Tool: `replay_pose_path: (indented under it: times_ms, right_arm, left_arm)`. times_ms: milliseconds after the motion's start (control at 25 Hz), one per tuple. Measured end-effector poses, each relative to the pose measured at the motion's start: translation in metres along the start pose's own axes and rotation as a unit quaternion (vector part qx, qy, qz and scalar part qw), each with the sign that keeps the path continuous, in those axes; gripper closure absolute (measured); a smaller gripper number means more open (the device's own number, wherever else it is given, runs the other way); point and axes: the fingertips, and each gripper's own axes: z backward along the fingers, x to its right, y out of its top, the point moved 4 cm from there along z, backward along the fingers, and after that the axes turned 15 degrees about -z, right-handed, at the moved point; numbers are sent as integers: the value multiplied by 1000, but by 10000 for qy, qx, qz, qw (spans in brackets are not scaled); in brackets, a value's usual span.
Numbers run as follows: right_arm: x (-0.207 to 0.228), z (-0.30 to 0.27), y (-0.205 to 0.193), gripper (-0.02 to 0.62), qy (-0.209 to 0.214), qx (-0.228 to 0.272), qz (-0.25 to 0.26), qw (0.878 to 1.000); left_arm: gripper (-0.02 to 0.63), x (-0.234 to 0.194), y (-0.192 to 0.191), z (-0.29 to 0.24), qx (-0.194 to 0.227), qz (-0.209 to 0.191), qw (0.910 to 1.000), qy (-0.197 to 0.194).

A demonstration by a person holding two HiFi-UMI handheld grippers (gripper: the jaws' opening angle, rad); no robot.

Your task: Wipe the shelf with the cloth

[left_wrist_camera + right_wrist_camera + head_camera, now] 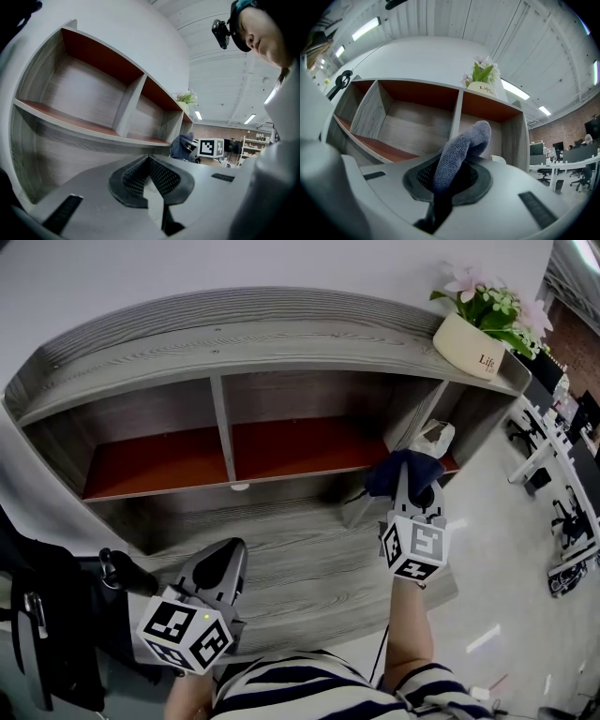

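Nearest the lens, the left claw (223, 557) hangs low in front of the unit with its ribbed dark pads pressed together on nothing, as its own view confirms (149, 161). Further forward, the right claw (413, 491) is pinching the cloth (392, 472), a dark blue bunch held at the front of the right-hand compartment, near the right end of the red-brown board; whether the fabric touches the board cannot be determined. Seen from the right gripper view, the cloth (461, 149) is a looped, towel-like weave, grey-blue, standing up out of the pads in a rounded fold that droops at the tip. Assessment: light, soft and limp, with no stiffness of its own; it should conform to a flat surface but may drag out of the pads under friction, so a deep hold across the bunched fold, as now taken, looks appropriate, leaving the free lobe as the wiping face. The shelf (309, 448) is a rigid box unit in grey wood-grain board with matt red-brown surfaces inside, split by an upright divider (222, 427) into two open bays, edges square and corners tight. Smooth laminate of this kind should release dust readily. On the top panel, far right, stands a cream flower pot (469, 345) holding pink blooms, well apart from the working area.
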Motion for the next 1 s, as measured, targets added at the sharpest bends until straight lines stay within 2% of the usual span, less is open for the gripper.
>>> replay_pose_path:
  times_ms: [160, 320, 480, 720, 880, 1000]
  right_arm:
    - [-28, 15, 12, 551, 439, 183, -118, 9988]
    - [-69, 24, 17, 551, 1174, 228, -237, 9925]
    - [-116, 31, 16, 551, 1967, 187, -292, 9799]
    - [-188, 39, -5, 551, 2923, -83, -326, 9557]
    - [-230, 44, -15, 551, 3384, -94, -306, 9405]
    - [-254, 41, -16, 551, 3540, 73, -119, 9351]
  left_arm:
    - [591, -4, -2, 1, 11, 22, 10000, 81]
    - [591, -7, -4, 5, -3, 26, 9998, 196]
    - [591, -13, -4, 14, 10, 64, 9991, 408]
    - [591, -24, -7, 32, 27, 114, 9973, 730]
    - [591, -30, -10, 43, 8, 142, 9956, 925]
    - [591, -33, -10, 51, 15, 165, 9944, 1043]
